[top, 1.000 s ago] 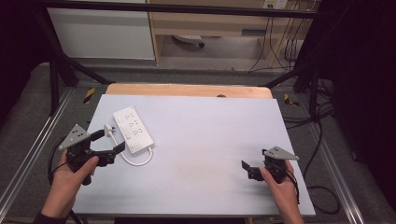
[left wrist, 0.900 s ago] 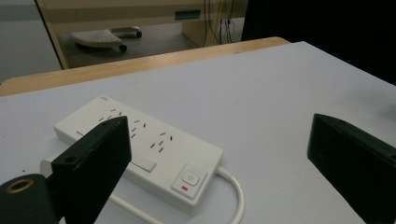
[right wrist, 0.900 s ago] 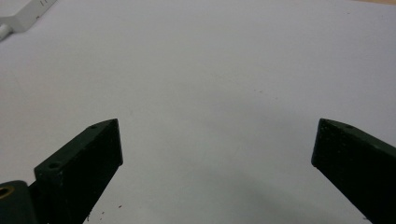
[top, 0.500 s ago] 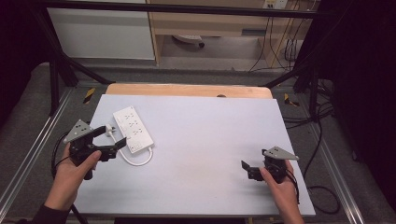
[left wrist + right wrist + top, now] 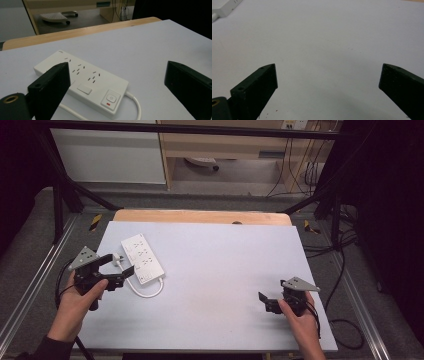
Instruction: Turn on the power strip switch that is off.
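Observation:
A white power strip (image 5: 142, 259) lies on the left part of the pale table (image 5: 225, 270), its white cable (image 5: 150, 292) looping toward the front. My left gripper (image 5: 121, 263) is open right at the strip's near left side, over its plug (image 5: 116, 258). In the left gripper view the power strip (image 5: 82, 82) shows its round power button (image 5: 111, 98) between the open left gripper (image 5: 117, 66) jaws. My right gripper (image 5: 264, 302) rests open near the front right of the table. The right gripper (image 5: 329, 67) has bare table between its jaws.
A wooden strip (image 5: 200, 216) runs along the table's far edge. Metal rails (image 5: 30, 290) flank both sides, and cables (image 5: 345, 270) hang off the right. A corner of the power strip (image 5: 224, 7) shows at the upper left of the right gripper view.
My left gripper has moved a little forward, closer to the power strip. The right gripper has stayed where it was.

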Demonstrator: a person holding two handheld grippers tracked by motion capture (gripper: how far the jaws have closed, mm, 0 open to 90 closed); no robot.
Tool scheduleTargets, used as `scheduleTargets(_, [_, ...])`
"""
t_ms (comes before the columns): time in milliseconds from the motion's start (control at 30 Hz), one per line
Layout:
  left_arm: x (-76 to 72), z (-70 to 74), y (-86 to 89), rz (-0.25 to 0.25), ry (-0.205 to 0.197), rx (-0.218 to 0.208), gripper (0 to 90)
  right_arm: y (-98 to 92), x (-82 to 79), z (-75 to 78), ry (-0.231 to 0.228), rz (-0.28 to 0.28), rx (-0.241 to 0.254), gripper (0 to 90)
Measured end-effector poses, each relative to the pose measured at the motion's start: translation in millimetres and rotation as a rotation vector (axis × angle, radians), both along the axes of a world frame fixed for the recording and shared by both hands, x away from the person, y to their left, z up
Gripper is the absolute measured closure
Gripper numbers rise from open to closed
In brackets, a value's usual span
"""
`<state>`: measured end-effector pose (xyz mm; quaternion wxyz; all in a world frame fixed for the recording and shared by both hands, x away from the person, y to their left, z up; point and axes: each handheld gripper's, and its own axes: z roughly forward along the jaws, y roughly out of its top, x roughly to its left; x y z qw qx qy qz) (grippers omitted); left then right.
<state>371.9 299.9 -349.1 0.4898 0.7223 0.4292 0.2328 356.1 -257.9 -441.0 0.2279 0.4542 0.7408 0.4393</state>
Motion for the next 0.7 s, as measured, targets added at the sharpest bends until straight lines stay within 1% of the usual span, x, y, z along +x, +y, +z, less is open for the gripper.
scheduleTargets(100, [3.4,-0.7,0.5,0.004,0.003,0.002,6.9,0.4,0.3,-0.4,0.007,0.004,-0.005,2.4])
scheduleTargets(467, [13.8,-1.8,1.4,0.014,0.006,0.001,7.4,1.1,0.4,-0.5,0.005,0.008,-0.006,2.4])
scheduleTargets(700, [19.0,-4.7,1.9,0.012,0.019,0.014,7.7,1.5,0.4,-0.7,0.006,0.007,-0.011,2.4])
